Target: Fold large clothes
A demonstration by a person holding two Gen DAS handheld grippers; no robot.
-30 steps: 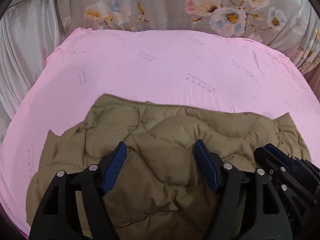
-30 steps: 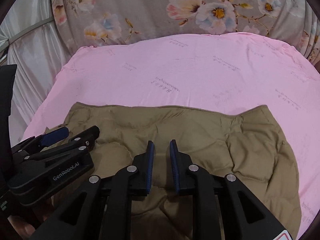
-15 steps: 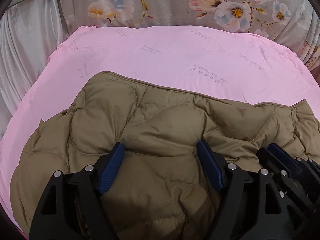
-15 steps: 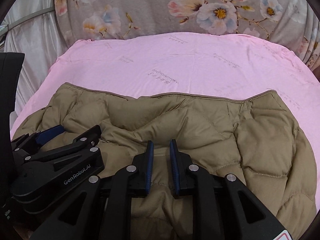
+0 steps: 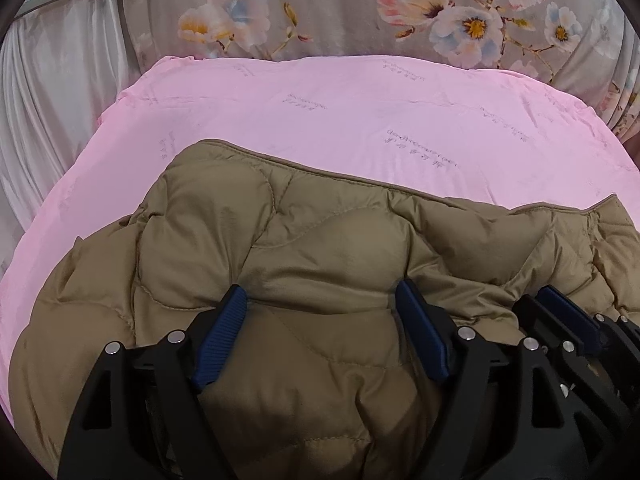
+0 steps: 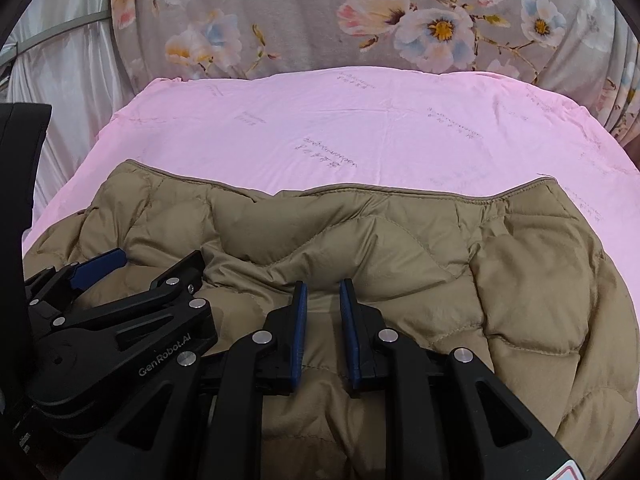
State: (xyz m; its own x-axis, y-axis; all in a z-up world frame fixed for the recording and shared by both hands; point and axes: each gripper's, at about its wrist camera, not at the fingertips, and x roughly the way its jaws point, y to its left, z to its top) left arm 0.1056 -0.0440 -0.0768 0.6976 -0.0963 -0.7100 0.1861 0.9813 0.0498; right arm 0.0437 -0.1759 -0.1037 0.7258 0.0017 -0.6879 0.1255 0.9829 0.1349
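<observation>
Right now my left gripper [image 5: 320, 304] stands wide apart over the tan quilted puffer jacket [image 5: 328, 256], its blue pads [image 5: 222, 336] resting against the padded fabric with a bulge of it between them. My right gripper [image 6: 323, 300] is drawn narrow; whether it pinches the fold of jacket rising between its pads, I cannot tell. Both sit side by side at the jacket's near part. The jacket lies spread on the pink bedsheet [image 6: 360, 128], its bound edge toward the floral quilt [image 6: 320, 20] behind.
</observation>
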